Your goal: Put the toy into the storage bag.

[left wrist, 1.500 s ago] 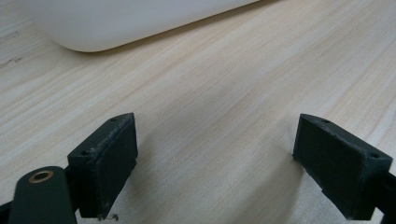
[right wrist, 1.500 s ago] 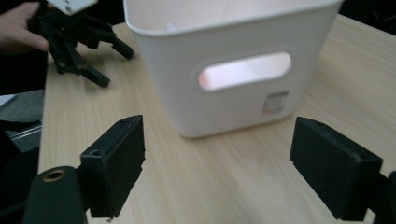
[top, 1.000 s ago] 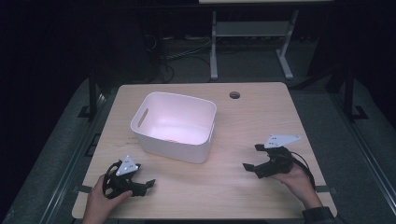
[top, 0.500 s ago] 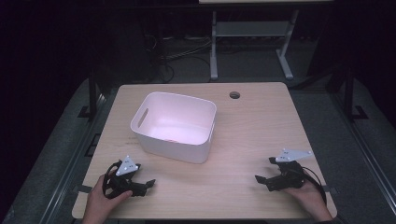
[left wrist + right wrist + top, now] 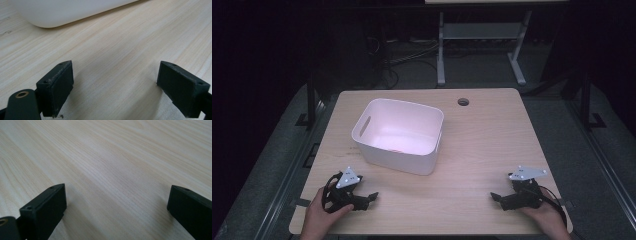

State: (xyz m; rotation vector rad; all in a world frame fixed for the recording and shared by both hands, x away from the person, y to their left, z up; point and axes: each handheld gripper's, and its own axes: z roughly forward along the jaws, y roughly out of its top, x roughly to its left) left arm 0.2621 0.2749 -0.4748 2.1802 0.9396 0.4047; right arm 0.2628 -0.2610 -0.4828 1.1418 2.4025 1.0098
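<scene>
Two hand-held grippers rest at worktop (image 5: 482,150) near edge: left hand-held gripper (image 5: 371,196) and right hand-held gripper (image 5: 495,196), both spread, nothing between. White tub (image 5: 398,135) left of centre, long axis crosswise; left nearer.

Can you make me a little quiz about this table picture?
1. True or false: the bin stands nearer the left gripper than the right gripper.
2. Is anything between the right gripper's jaws? A) a cup B) nothing C) a cloth
3. What small round thing is in the table behind the bin?

Key: 1 true. 2 B, the jaws stand wide apart over bare wood. 3 A hole.
</scene>
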